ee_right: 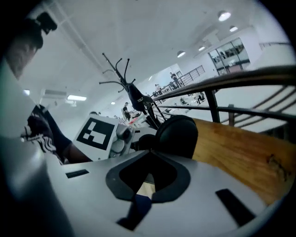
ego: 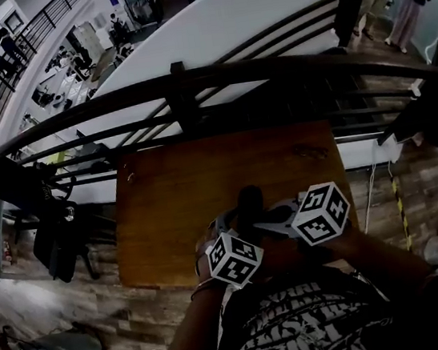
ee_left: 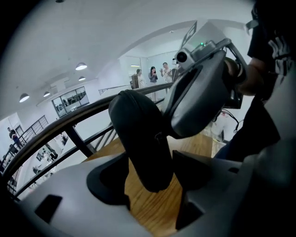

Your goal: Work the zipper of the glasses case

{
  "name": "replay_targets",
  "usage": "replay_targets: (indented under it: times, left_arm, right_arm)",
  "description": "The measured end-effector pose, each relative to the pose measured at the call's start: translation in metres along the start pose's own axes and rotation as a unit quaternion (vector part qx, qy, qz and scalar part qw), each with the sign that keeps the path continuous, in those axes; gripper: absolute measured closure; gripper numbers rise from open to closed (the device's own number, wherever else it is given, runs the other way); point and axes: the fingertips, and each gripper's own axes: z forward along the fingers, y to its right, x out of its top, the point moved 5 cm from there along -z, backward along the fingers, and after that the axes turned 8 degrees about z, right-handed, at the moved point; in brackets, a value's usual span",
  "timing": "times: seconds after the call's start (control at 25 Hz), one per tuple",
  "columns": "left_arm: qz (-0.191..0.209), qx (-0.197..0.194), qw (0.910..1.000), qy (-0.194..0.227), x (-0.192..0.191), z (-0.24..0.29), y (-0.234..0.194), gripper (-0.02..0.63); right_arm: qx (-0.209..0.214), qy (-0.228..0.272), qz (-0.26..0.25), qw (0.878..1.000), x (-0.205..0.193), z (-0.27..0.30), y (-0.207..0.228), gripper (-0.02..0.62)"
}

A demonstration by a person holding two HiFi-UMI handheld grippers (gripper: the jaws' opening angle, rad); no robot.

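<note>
In the left gripper view the left hand-held gripper is seen spread wide. The case is clamped between its dark pads, both of which are laid against its sides. The case is shown as a smooth, matte black, rounded oblong, stood on end and leaning. The warm wood grain of the tabletop is visible below its lower end. This hold is not given by the head view, where the jaws are largely hidden behind the marker cubes.

In the right gripper view the right hand-held gripper is found pressed together, with its tips brought close against the near side of the case. Whether a zipper pull is caught between them cannot be made out. The smooth grey plastic shell of this gripper is seen at close range in the left gripper view, set against the upper part of the case.

In the head view the case is placed between the two grippers, over the near part of the tabletop. Beyond the tabletop's far edge a dark railing with a rounded top bar is run across. Farther off, a black branching coat stand is shown only in the right gripper view. A few people standing by the railing are picked up small in the left gripper view.
</note>
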Motion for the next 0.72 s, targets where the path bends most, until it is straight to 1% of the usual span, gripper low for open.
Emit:
replay_targets:
  times: [0.12,0.24,0.4,0.56,0.72]
  left_arm:
    - [0.014,-0.016,0.9996,-0.018,-0.006,0.003,0.004,0.310]
    - [0.015,-0.028,0.9991,-0.027,-0.011,0.003,0.007,0.320]
    - [0.005,-0.036,0.9990,-0.026,-0.019,-0.003,0.007,0.337]
    - [-0.001,-0.040,0.9991,-0.016,-0.020,-0.006,0.004,0.347]
    - [-0.009,-0.049,0.9988,-0.004,-0.021,-0.011,0.005,0.357]
  right_arm:
    - [-0.054,-0.024,-0.075,0.995,-0.002,0.001,0.001,0.597]
    - [-0.083,-0.036,-0.106,0.990,-0.004,0.003,0.003,0.597]
    - [-0.122,-0.046,-0.126,0.983,-0.005,0.000,0.008,0.597]
    - [-0.141,-0.046,-0.124,0.981,-0.003,-0.005,0.016,0.597]
    - [-0.173,-0.054,-0.136,0.974,-0.006,-0.006,0.025,0.597]
